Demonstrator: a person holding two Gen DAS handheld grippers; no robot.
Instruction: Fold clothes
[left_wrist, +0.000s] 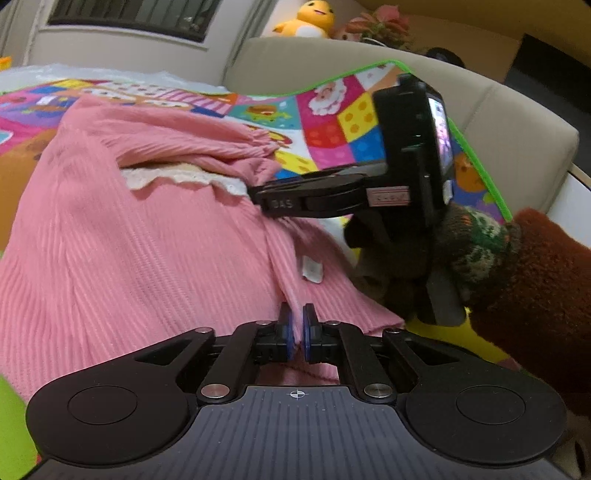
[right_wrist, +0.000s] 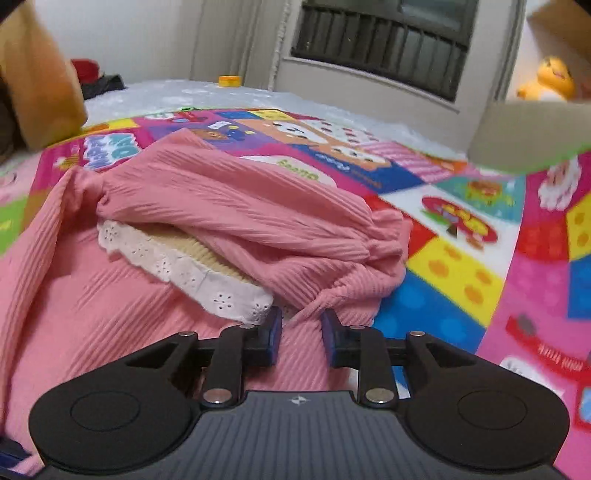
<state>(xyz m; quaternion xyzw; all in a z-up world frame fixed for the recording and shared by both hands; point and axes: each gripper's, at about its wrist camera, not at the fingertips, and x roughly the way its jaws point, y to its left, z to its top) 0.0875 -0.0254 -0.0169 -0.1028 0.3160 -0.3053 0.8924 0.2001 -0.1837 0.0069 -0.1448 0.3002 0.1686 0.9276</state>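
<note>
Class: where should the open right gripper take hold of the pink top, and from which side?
Grip the bunched ribbed fold of the pink top just ahead of the right gripper, coming in low from the near edge; the raised ridge fits between the open jaws.

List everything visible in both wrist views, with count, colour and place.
Ribbed knit garment: one, pink, spread on the mat, sleeve folded across it.
Lace-edged collar: one, white and cream, under the folded sleeve.
Cartoon play mat: one, multicoloured with green edge, beneath the garment.
Plush duck: one, yellow, behind the sofa back.
Sofa: one, beige, beside the mat.
Left gripper: black, blue pads, jaws shut on a garment ridge.
Right gripper: black, jaws parted around a fold near the collar.
Gloved hand: patterned knit, holding the right gripper.
</note>
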